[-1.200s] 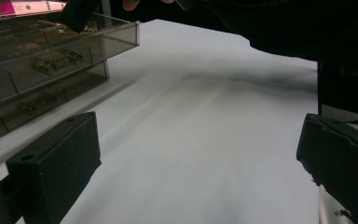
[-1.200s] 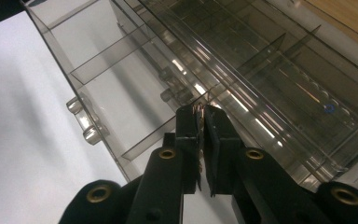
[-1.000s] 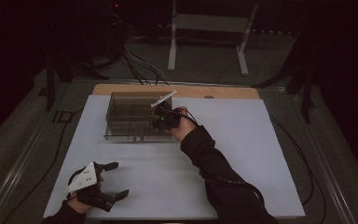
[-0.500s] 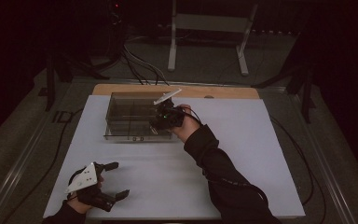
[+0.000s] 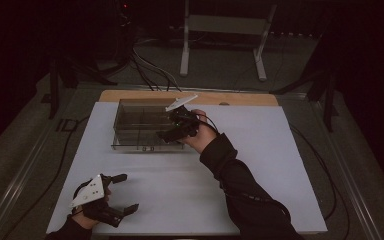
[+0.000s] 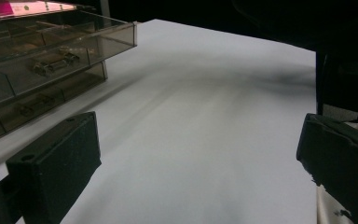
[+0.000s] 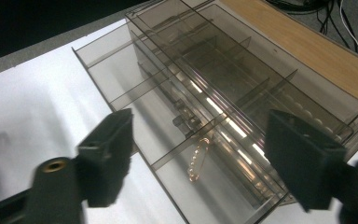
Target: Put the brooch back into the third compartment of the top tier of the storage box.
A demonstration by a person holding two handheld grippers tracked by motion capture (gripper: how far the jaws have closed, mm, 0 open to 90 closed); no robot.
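— Since a second ago, what has moved?

— Little: the right gripper (image 5: 166, 134) has risen slightly over the smoky transparent plastic organiser box with drawers (image 5: 130, 112), still at its right end. The left gripper (image 5: 125, 192) has stayed near the front left corner of the white table top (image 5: 280, 165).

— How do the jaws stand?

— Both pairs are wide apart and hold nothing.

— Where is the box?

— At the table's far side, left of centre. One shallow divided drawer (image 7: 121, 77) is pulled out toward the person. A small gold-coloured safety pin (image 7: 198, 160) lies in one compartment, just beside a small metal clip (image 7: 186, 120) in the next.
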